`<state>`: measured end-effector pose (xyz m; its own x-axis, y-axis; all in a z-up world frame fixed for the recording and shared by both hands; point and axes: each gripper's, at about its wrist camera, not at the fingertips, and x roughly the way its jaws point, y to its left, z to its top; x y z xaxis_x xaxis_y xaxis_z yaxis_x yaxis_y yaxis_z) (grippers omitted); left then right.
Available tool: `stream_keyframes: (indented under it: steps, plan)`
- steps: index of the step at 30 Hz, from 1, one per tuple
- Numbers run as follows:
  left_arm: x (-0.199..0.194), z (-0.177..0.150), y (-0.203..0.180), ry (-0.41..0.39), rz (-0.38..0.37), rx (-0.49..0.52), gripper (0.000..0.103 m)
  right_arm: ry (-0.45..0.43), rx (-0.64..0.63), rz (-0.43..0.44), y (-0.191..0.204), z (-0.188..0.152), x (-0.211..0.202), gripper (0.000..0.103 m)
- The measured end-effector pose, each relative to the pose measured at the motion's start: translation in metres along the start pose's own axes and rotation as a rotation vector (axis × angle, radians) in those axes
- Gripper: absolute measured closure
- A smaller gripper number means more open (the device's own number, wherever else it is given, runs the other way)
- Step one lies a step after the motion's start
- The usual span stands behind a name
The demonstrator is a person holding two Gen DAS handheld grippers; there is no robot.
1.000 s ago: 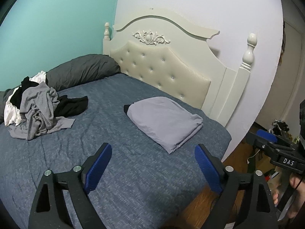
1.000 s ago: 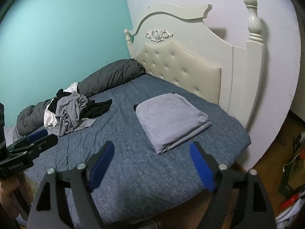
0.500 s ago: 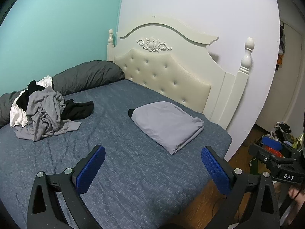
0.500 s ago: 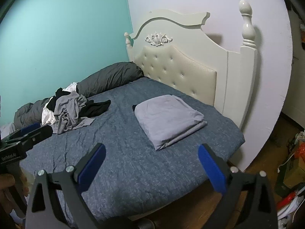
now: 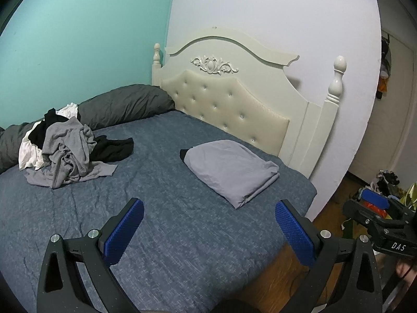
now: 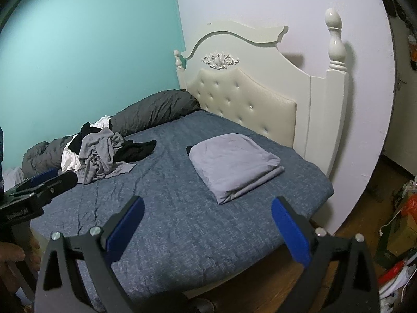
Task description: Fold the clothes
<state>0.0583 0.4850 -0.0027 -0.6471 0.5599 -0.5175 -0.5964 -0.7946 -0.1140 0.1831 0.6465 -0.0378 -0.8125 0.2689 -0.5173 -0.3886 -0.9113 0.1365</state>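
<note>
Left hand-held gripper (image 5: 208,224) released, blue ribbed pads spread wide above the near edge of the bed, nothing between them; seen again in the right wrist view at 9 o'clock as a black frame with a blue pad, gripped from below by a hand (image 6: 10,258). Right hand-held gripper (image 6: 207,221) likewise released, jaws wide apart and empty over the near edge of the bed; visible in the left wrist view at 3 o'clock as a black body with a blue pad. Blue-grey speckled bedspread (image 5: 169,234) covering the whole bed, lightly creased. Folded light grey garment (image 5: 230,168) lying flat near the middle of the bedspread, toward 1 o'clock from the left pads, with a small dark piece peeking out at its far left corner; in the right wrist view at about 12 o'clock from the jaws. Unfolded heap of grey, black and white clothes (image 5: 67,151) at 10 o'clock, well apart from the folded garment, resting against a long dark grey pillow (image 5: 125,104) along the teal wall (image 5: 78,39). Cream tufted headboard with carved crest and turned posts (image 5: 229,104) at 12 o'clock, against a white wall. Wooden floor (image 6: 365,208) at 4 o'clock, with cluttered items too blurred to identify.
</note>
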Motion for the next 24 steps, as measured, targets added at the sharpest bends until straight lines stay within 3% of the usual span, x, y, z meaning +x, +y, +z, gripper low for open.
stream_keyframes:
  steps: [24]
  plan:
    - [-0.001, -0.012, -0.002, 0.018, 0.027, 0.011, 0.0, 0.006, -0.006, -0.003, 0.004, -0.009, -0.001, 0.005]
